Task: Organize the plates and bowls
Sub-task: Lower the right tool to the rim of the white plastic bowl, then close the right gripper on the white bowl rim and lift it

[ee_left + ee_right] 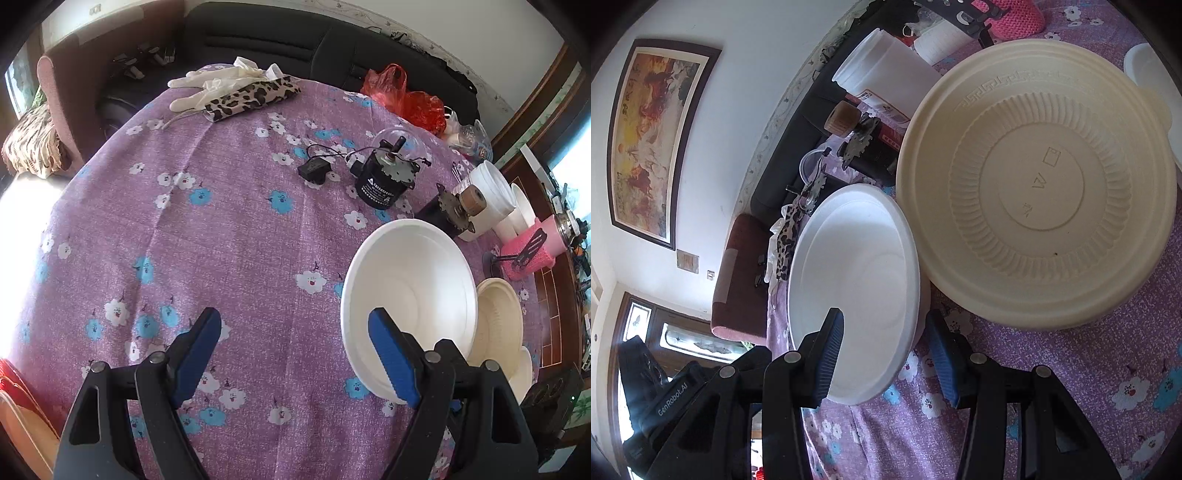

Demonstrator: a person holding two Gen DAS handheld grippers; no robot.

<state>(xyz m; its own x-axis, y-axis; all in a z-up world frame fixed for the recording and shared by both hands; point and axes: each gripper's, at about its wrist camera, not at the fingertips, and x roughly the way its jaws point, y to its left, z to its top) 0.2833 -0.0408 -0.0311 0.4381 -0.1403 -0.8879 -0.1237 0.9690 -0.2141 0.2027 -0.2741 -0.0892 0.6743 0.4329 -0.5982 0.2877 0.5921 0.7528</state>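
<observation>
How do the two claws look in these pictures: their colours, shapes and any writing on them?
Both are alike. The left claw and the right claw each have two black plastic arms with triangular cut-outs and round silver rivets, ending in blue ribbed pads. In the right wrist view, a black body at lower left carries white lettering, "GenRobot.AI". No cables or sleeves show.

The left gripper points down at a purple flowered tablecloth, its blue-padded jaws standing wide apart with only bare cloth between them. The right-hand finger overlaps the near rim of a white bowl lying just right of the gripper; contact cannot be confirmed. A cream plate sits beyond that bowl to the right, and a black motor lies further ahead on the cloth.
</observation>
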